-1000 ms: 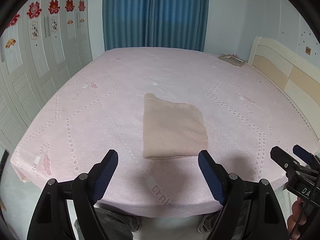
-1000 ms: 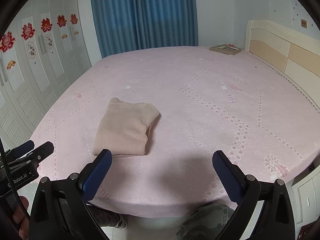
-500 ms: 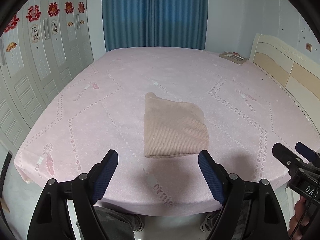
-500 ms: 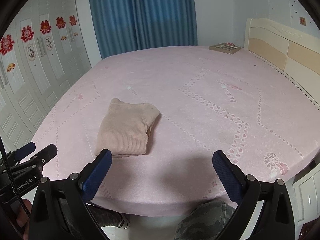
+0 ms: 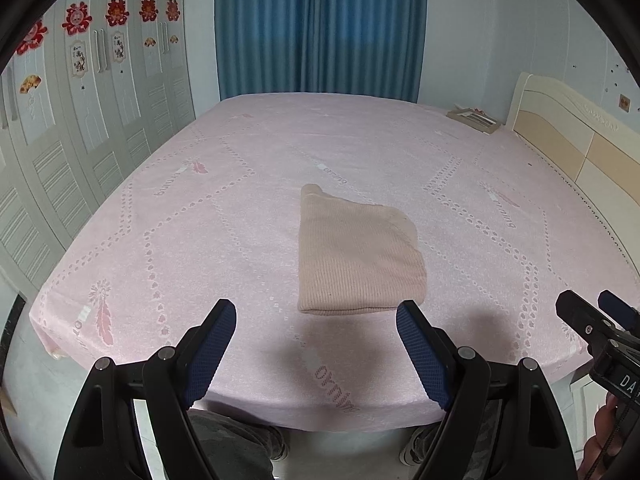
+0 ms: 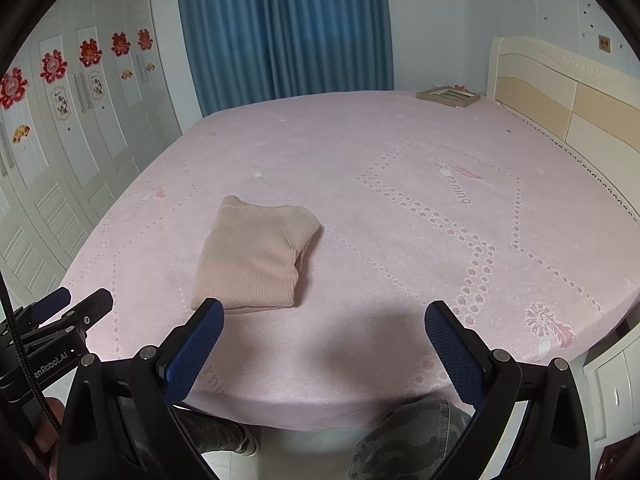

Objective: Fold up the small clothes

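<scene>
A folded beige ribbed knit garment (image 5: 356,256) lies flat on the pink bed (image 5: 192,240), close to the near edge. My left gripper (image 5: 316,312) hovers just short of the garment's near hem, open, with nothing between its blue pads. In the right wrist view the same garment (image 6: 256,256) sits to the left of my right gripper (image 6: 324,308), which is also open and empty over the bed's (image 6: 420,240) near edge. Each gripper shows at the margin of the other's view: the right gripper (image 5: 592,320) at far right, the left gripper (image 6: 68,308) at far left.
A cream headboard (image 5: 580,140) runs along the bed's right side and white wardrobe doors (image 5: 60,152) stand to the left. A flat framed object (image 5: 474,118) lies at the far right corner. A person's legs in camouflage trousers (image 6: 404,440) stand against the near edge.
</scene>
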Motion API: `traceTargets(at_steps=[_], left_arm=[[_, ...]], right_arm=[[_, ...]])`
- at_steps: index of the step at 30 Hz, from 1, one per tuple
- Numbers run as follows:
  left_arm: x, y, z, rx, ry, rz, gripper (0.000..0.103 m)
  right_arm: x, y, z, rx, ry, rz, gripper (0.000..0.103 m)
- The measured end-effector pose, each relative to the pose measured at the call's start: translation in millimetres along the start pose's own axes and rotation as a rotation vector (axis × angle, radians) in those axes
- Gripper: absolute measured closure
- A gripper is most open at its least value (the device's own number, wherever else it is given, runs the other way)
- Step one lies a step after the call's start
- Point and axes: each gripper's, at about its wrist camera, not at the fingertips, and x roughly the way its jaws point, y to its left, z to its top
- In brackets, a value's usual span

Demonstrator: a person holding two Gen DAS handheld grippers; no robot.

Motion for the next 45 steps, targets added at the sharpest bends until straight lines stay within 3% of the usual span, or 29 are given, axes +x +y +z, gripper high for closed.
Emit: traceTargets(at_steps=[45], left_arm=[[-12.3, 17.4, 2.3, -0.033, -0.036, -0.008, 0.021]], right_arm=[[-16.3, 12.9, 4.6, -0.036, -0.022, -0.008, 0.004]])
